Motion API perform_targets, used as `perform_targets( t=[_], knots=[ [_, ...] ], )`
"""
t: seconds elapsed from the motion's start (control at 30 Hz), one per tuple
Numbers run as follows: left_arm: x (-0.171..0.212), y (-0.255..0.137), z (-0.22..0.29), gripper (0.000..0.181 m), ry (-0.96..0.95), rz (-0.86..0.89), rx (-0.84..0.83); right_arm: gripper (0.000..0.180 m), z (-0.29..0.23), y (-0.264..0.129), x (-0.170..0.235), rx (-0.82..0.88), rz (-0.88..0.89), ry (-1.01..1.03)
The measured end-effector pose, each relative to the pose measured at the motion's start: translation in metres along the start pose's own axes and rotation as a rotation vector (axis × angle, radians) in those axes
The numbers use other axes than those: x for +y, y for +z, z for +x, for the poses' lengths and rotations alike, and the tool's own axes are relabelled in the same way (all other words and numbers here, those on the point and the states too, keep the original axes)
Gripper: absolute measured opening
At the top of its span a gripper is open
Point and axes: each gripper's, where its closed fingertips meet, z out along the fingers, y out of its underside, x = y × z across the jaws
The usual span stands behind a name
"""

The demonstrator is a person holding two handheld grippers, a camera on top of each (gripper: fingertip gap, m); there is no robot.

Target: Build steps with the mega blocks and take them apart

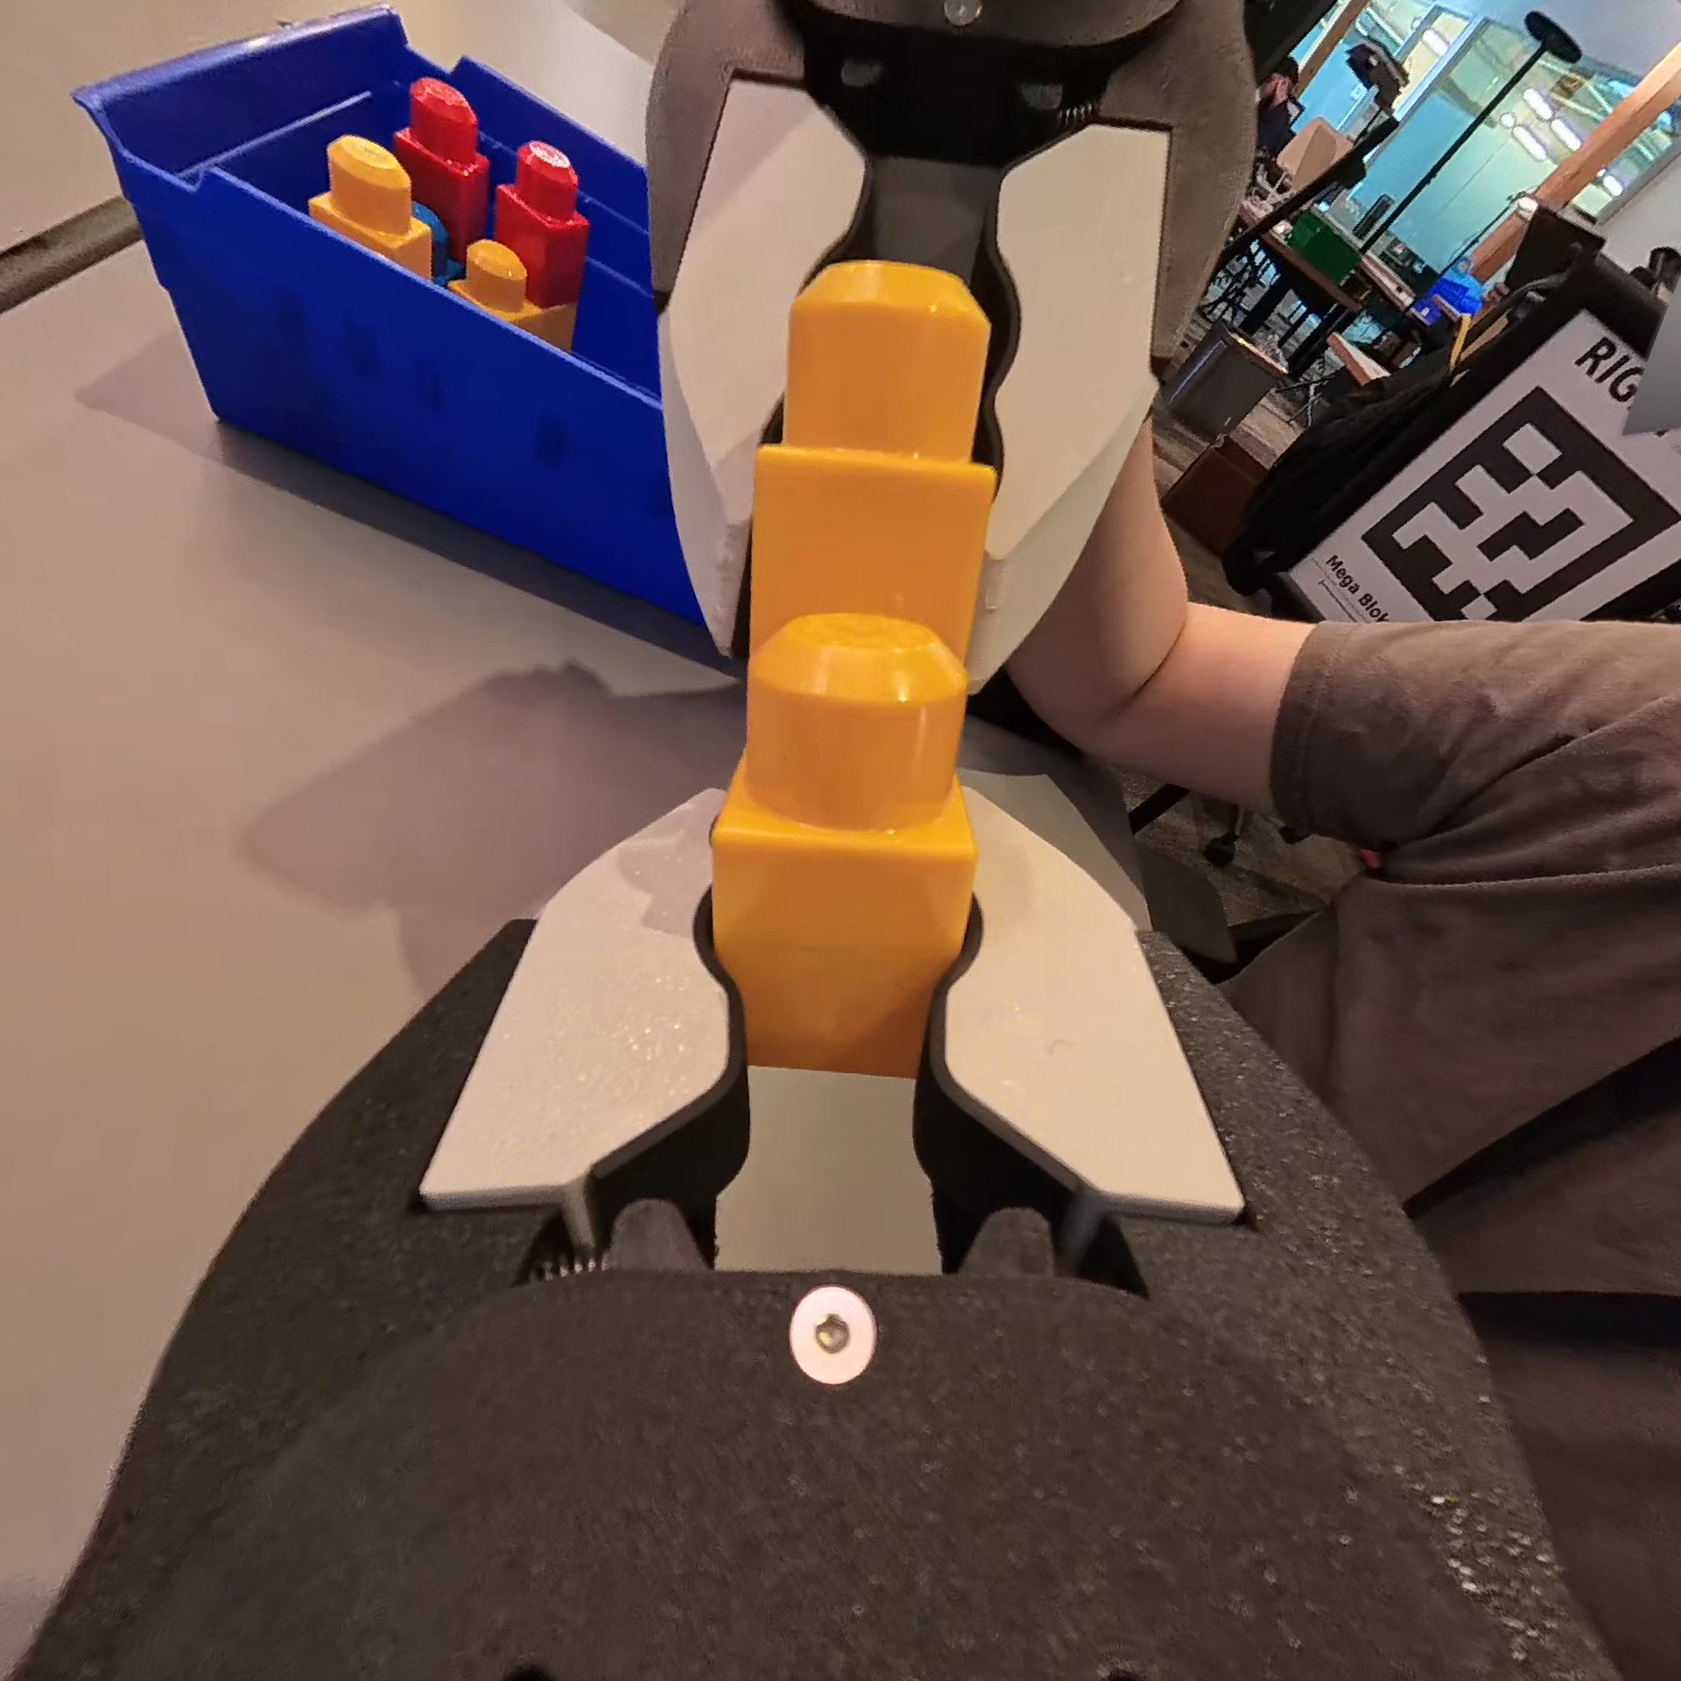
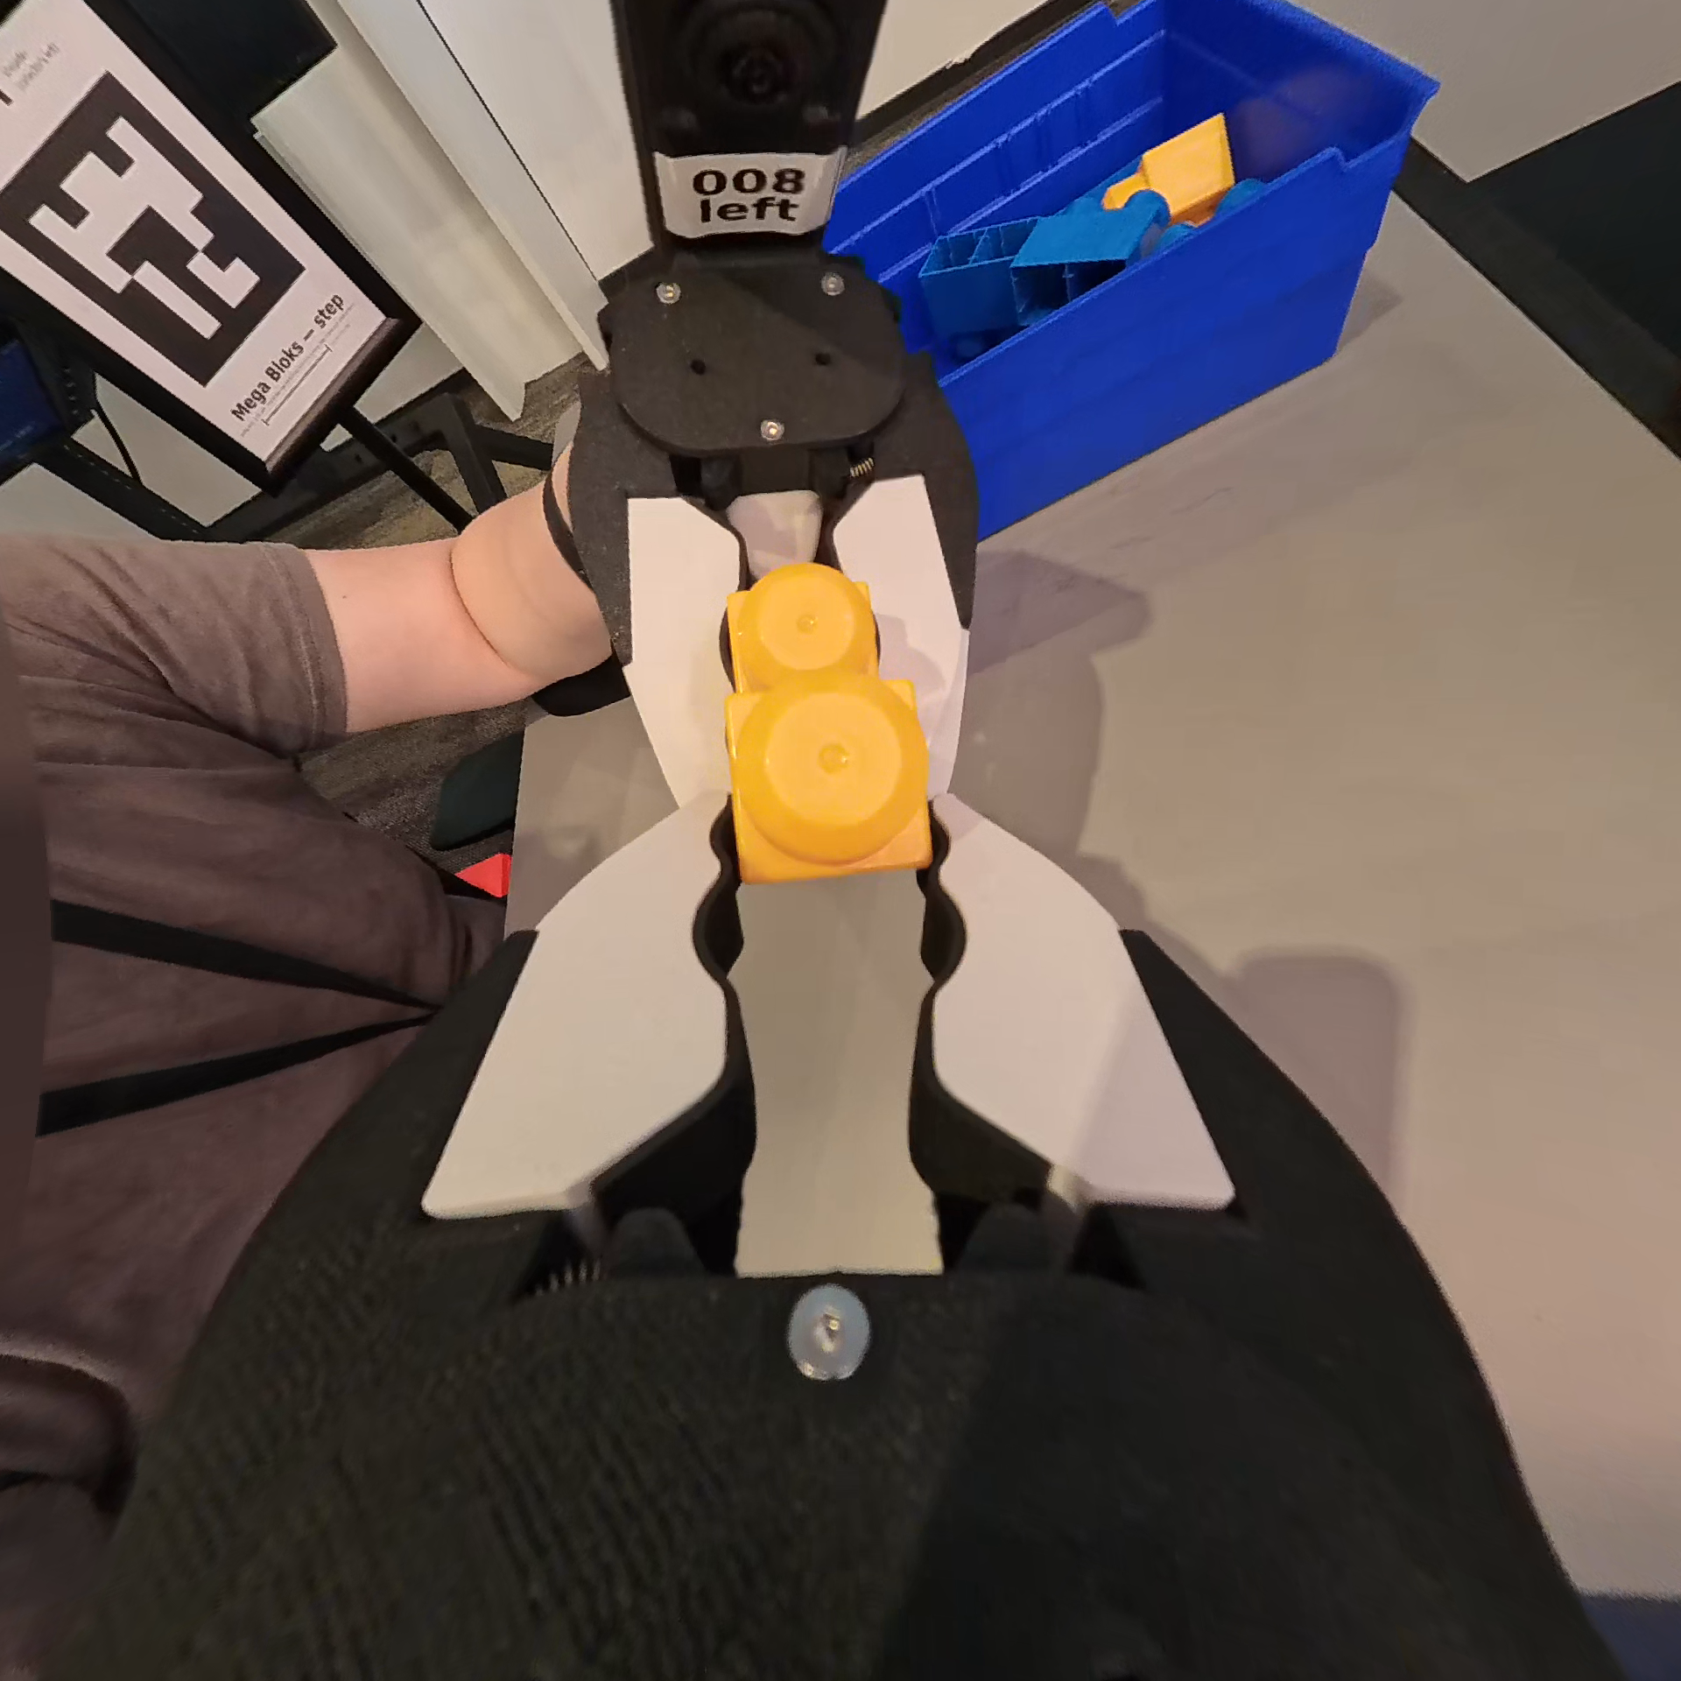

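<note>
Two yellow mega blocks are held side by side above the grey table (image 1: 227,728), stepped in height. My left gripper (image 1: 846,873) is shut on the lower yellow block (image 1: 841,928). My right gripper (image 1: 864,582) comes in from the opposite side and is shut on the taller yellow block (image 1: 873,528). In the right wrist view my right gripper (image 2: 830,828) grips the near block (image 2: 832,773), and the left gripper (image 2: 805,673) grips the far block (image 2: 800,619). The blocks touch; I cannot tell whether they are joined.
A blue bin (image 1: 409,427) stands on the table behind the grippers, holding red blocks (image 1: 446,155) and yellow blocks (image 1: 373,209); it (image 2: 1137,382) also holds blue blocks (image 2: 1046,264). A marker sign (image 1: 1501,491) stands off the table. A person's forearm (image 2: 455,619) is close by. The tips of both grippers are at nearly the same place.
</note>
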Motion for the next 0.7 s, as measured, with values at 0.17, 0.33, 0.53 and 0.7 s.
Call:
perform_targets(
  t=[0.17, 0.33, 0.53, 0.7],
  knots=[
    [0.006, 0.004, 0.005, 0.041, 0.071, -0.058, -0.021, 0.060, -0.003, -0.019, -0.009, 0.093, 0.040, -0.098],
    [0.002, 0.004, 0.009, 0.045, 0.128, -0.038, -0.034, 0.036, -0.012, -0.017, 0.003, 0.041, -0.038, -0.133],
    [-0.032, -0.031, 0.011, 0.080, 0.185, 0.109, -0.134, 0.036, -0.005, -0.091, -0.013, 0.310, 0.063, -0.236],
    [-0.049, -0.066, 0.016, 0.072, 0.178, 0.212, -0.133, 0.036, 0.044, -0.228, 0.022, 0.757, 0.171, -0.210]
  ],
)
